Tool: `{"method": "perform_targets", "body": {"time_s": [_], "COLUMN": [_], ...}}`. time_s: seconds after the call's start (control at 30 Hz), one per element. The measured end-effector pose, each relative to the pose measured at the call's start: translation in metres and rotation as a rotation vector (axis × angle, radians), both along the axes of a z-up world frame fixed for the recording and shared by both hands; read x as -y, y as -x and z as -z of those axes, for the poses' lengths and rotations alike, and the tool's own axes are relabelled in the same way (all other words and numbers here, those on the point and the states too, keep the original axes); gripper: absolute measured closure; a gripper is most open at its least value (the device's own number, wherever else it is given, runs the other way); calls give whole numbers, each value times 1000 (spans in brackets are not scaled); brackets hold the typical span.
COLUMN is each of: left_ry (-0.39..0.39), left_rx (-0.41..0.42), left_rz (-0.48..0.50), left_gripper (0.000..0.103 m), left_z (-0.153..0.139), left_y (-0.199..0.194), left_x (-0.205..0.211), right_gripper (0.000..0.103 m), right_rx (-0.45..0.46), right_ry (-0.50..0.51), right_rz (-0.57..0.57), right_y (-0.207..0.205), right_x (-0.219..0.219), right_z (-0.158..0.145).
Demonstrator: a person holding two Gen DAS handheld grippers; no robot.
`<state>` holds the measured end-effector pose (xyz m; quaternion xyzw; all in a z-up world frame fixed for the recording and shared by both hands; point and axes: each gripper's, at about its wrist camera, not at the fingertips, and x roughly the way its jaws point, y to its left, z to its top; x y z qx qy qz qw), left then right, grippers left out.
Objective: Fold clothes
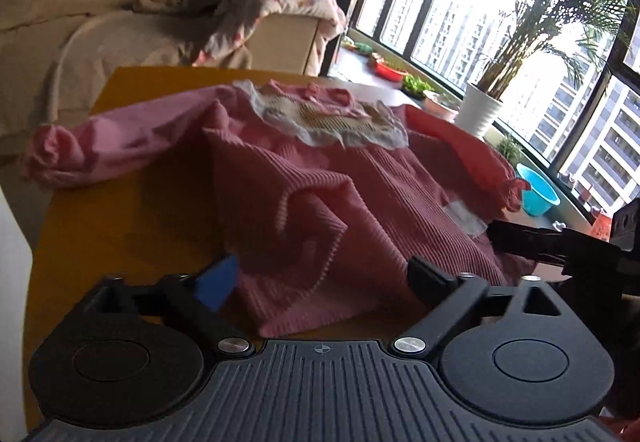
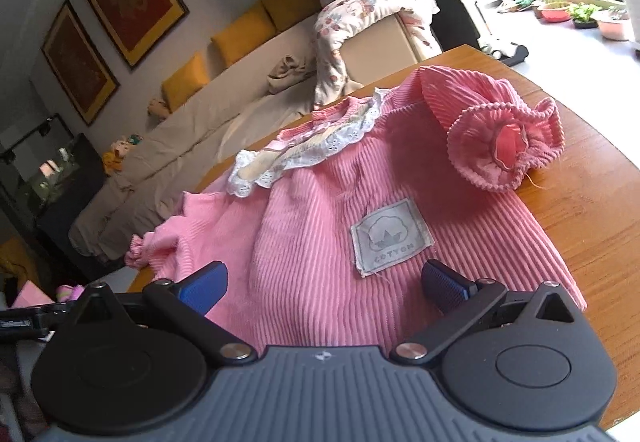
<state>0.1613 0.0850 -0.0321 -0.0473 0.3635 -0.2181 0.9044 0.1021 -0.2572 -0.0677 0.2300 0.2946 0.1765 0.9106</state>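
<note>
- Pink ribbed cotton child's top (image 2: 320, 226) lies spread and rumpled on the round orange-brown wooden table (image 2: 592, 210), hem toward both cameras, lace-trimmed collar (image 2: 304, 154) at the far side.
- Right gripper (image 2: 324, 286) has its blue-padded fingers (image 2: 204, 288) wide apart, clamped on nothing; they straddle the hem at lower centre of the right view, just below the grey "COTTON" patch (image 2: 392, 238).
- Left gripper (image 1: 324, 278) is likewise spread and empty, over a turned-up flap of hem at lower centre of its view.
- Both tools sit low, pointing along the garment toward the collar; the right one shows at the right edge of the left view.
- Judgement: flatten that flap first, then pinch both layers at the hem corners and carry them evenly, so the fold lands square.
- One sleeve with a ruffled cuff (image 2: 504, 146) sits bunched at upper right and probably needs tucking in.
</note>
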Motion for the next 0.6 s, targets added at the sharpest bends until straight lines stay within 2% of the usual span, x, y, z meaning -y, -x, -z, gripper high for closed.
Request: {"method": "perform_targets", "body": {"time_s": [0.03, 0.1, 0.17, 0.23, 0.4, 0.5, 0.6], "left_ry": [-16, -95, -195, -245, -212, -239, -227], "left_rx": [-5, -2, 8, 9, -12, 12, 16], "left_rz": [-6, -37, -74, -81, -81, -86, -75], "left_gripper": [0, 0, 0, 0, 0, 0, 0], "left_z": [1, 3, 6, 11, 19, 21, 24], "left_y": [0, -1, -1, -2, -5, -4, -7], "left_x": [2, 9, 16, 20, 26, 32, 34], "right_gripper": [0, 0, 0, 0, 0, 0, 0], "right_rx": [6, 19, 23, 37, 74, 77, 79], "right_ry": [-5, -14, 9, 52, 138, 140, 140], "right_rz": [-6, -18, -30, -39, -30, -30, -30], "right_y": [1, 3, 3, 4, 11, 12, 13], "right_x": [1, 3, 0, -5, -16, -16, -15], "right_z": [1, 2, 1, 0, 1, 1, 2]}}
